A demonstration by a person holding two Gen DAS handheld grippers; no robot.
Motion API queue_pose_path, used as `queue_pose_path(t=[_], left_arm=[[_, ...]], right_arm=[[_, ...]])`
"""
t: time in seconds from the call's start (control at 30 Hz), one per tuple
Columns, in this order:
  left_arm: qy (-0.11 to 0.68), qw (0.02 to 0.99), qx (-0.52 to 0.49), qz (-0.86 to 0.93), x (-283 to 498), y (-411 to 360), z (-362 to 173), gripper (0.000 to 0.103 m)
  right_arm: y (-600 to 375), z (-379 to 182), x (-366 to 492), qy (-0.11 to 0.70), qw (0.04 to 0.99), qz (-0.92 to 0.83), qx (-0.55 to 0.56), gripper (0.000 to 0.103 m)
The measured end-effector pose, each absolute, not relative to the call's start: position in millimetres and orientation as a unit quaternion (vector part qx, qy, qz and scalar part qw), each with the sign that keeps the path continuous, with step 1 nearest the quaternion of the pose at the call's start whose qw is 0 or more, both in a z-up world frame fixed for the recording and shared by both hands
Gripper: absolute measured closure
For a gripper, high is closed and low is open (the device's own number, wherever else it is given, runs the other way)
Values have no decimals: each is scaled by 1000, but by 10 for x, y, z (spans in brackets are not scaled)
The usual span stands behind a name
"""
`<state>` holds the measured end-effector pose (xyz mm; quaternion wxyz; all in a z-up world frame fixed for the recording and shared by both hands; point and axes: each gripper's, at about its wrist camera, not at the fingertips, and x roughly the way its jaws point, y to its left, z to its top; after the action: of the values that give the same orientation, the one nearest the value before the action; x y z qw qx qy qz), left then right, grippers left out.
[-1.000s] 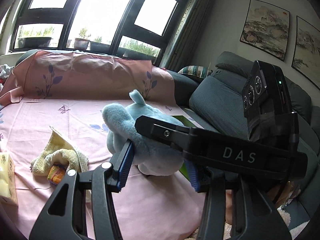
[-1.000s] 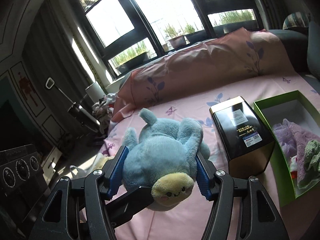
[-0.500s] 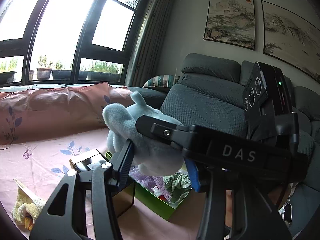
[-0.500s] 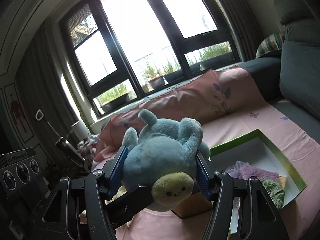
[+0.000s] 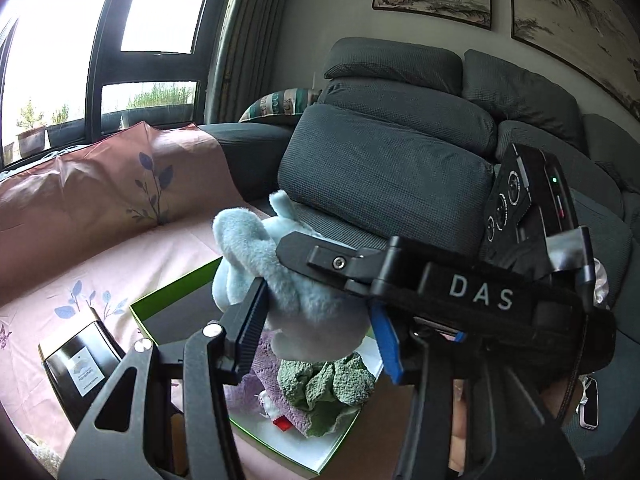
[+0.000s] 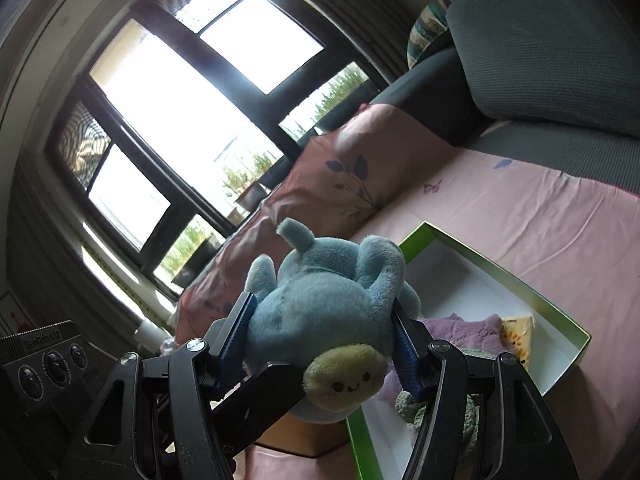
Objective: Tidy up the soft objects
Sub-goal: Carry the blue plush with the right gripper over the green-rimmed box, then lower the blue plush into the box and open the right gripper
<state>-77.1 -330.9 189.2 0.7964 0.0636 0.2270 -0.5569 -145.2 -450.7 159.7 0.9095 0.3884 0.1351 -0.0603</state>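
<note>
At 8 o'clock in the left view I see a black tin (image 5: 80,372), beside the green box (image 5: 160,304). Both my left gripper (image 5: 320,336) and right gripper (image 6: 324,340) have fingers closed on the blue plush toy (image 6: 328,308), to carry it steady above the box, where a purple cloth (image 6: 460,328) lies.

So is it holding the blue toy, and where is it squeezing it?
Yes. The right gripper and the left gripper both pinch the blue plush toy by the sides of its round body, above the green box.
</note>
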Motion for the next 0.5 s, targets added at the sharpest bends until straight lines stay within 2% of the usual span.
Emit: queue_pose_path(t=[0.5], left_arm=[[301, 776, 89, -547, -665, -3883, 1438, 55]], right_arm=[[-5012, 981, -1464, 159, 844, -108, 500, 38]])
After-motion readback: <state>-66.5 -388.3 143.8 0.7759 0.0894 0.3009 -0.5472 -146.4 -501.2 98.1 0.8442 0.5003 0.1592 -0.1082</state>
